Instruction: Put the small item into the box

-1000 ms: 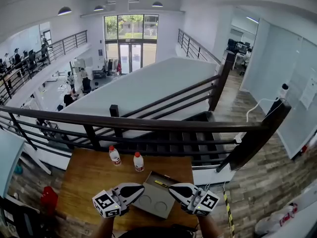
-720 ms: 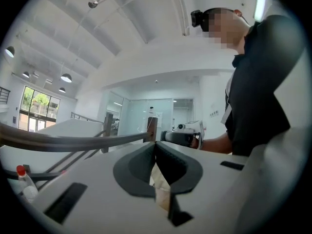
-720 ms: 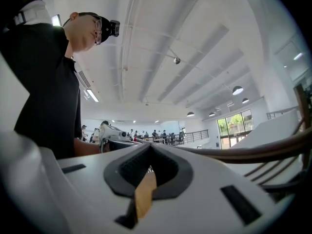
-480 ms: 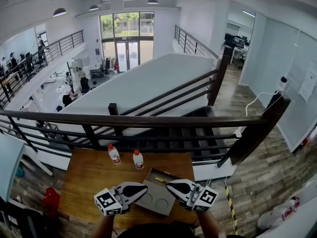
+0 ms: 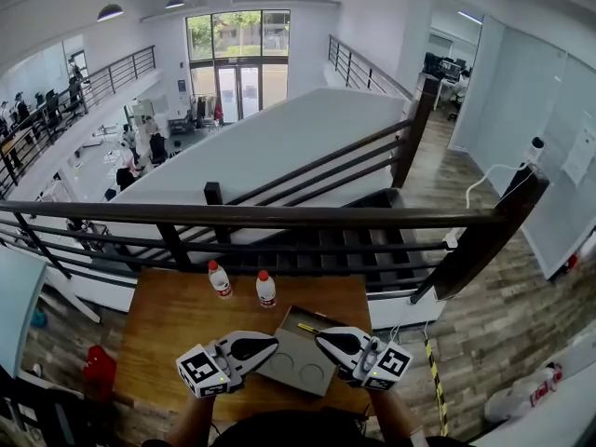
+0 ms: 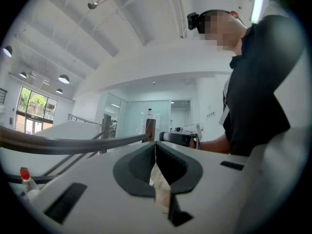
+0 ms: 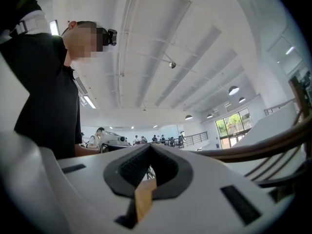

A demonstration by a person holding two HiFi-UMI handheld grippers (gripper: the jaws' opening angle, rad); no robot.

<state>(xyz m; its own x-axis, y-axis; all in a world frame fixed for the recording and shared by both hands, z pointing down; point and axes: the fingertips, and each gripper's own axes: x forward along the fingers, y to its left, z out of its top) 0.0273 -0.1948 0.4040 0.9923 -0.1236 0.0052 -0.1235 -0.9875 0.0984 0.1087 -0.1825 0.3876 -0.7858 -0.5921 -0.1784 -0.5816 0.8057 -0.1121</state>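
Note:
A flat grey-brown box [image 5: 300, 366] with two round recesses lies on the wooden table [image 5: 177, 319] in the head view. A small yellow item [image 5: 308, 328] rests at the box's far edge. My left gripper [image 5: 270, 344] hovers over the box's left edge, jaws shut with nothing between them. My right gripper [image 5: 322, 335] hangs over the box's right side, close to the yellow item, also shut and holding nothing. In the gripper views each pair of fingertips [image 6: 155, 143] [image 7: 148, 148] meets, and each view faces the other gripper.
Two white bottles with red caps [image 5: 220, 280] [image 5: 266, 290] stand at the table's far side, behind the box. A dark railing [image 5: 279, 217] runs just beyond the table, with a drop behind it. A red object [image 5: 96, 369] sits on the floor to the left.
The head view has shifted slightly, so the table sits a little higher in the frame. Both grippers stay shut over the box, barely moved.

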